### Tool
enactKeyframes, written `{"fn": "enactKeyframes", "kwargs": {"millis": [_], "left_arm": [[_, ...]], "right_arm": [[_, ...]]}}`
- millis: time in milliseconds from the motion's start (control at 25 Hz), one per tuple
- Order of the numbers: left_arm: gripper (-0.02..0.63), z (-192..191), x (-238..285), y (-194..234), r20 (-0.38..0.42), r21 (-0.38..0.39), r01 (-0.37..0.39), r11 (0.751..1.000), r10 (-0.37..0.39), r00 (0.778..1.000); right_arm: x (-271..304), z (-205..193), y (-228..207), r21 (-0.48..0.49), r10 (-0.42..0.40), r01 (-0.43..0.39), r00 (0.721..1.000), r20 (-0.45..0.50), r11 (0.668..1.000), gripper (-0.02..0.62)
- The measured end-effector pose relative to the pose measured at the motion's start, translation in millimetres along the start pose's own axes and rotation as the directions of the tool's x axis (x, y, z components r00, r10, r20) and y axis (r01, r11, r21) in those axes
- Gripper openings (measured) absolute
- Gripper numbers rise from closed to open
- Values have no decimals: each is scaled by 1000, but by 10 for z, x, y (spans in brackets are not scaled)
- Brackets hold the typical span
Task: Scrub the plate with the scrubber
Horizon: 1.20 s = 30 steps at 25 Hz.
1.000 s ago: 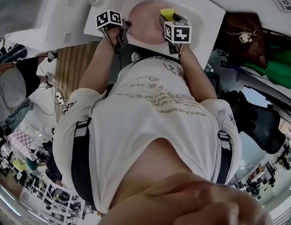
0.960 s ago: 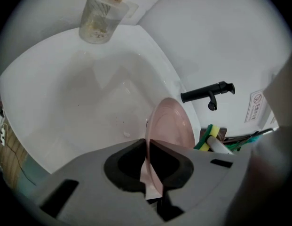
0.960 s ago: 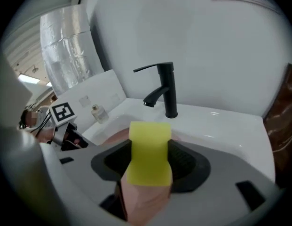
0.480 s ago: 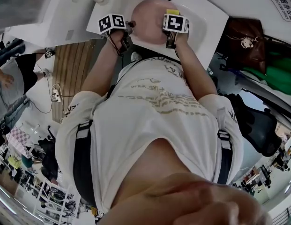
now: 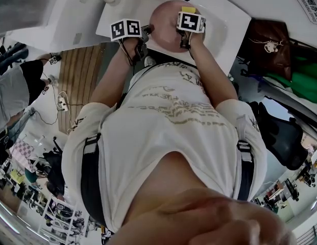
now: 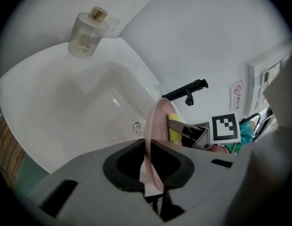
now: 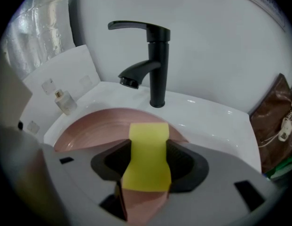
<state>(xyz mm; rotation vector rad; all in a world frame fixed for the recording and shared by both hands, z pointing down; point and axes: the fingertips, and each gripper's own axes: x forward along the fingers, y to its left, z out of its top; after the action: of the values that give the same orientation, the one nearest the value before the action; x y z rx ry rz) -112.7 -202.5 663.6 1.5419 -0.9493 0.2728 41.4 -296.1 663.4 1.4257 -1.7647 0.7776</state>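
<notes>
- Round pink ceramic plate (image 5: 166, 27): is being held over the bowl of the white porcelain sink (image 5: 225, 15), tilted up on edge rather than lying flat. Judged reason: one face is being turned toward the scrubbing hand, and any run-off is being kept inside the bowl.
- Plate rim (image 6: 152, 142) is being pinched by the left gripper (image 6: 148, 149). The jaws are being kept nearly together on the thin edge. In the left gripper view the plate is being seen edge-on, so the grip is being taken at the rim alone and both faces are being left free.
- Yellow rectangular sponge scrubber (image 7: 146, 147): is being clamped between the jaws of the right gripper (image 7: 145, 171), with its upper end being left proud of the jaw tips. Judged reason: the soft end, not the hard jaws, is being offered to the plate.
- Scrubber (image 6: 174, 128) is being laid against the plate's face on the side away from the left gripper. Contact appears to be made, though how hard it is being pressed cannot be told.
- The two grippers are being worked on opposite sides: one steadying, one rubbing.
- Black metal faucet (image 7: 156, 62): is being left behind the plate, with no water seen running.
- Clear glass bottle with gold cap (image 6: 87, 31): is being left on the sink's far corner, well apart from the work.
</notes>
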Motion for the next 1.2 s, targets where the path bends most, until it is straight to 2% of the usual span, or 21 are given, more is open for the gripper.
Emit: {"fn": "enactKeyframes", "kwargs": {"millis": [120,320,480,600,760,1000,1200], "left_arm": [[45,-8,-1,-55,-3,20,10,1000,-10,1000],[45,-46,18,-63,-12,16,26,1000,-26,1000],[44,-33,-2,-46,-7,39,20,999,-20,1000],[45,-12,-26,-41,-5,74,-1,997,1,1000],[44,-4,-36,-59,0,99,-11,995,12,1000],[44,-10,-10,-79,4,94,-12,995,12,1000],[44,-31,-31,-102,7,94,-1,996,0,1000]], "right_arm": [[14,100,127,-35,20,-19,999,28,999,238],[-13,223,449,-88,120,-113,990,77,990,238],[-25,251,624,-112,169,-158,981,97,981,238],[-55,167,717,-94,195,-188,978,68,978,238],[-123,104,871,-122,240,-232,970,50,965,238],[-217,-20,1038,-182,302,-293,953,23,939,238],[-267,-96,1142,-247,318,-304,948,17,920,238]]}}
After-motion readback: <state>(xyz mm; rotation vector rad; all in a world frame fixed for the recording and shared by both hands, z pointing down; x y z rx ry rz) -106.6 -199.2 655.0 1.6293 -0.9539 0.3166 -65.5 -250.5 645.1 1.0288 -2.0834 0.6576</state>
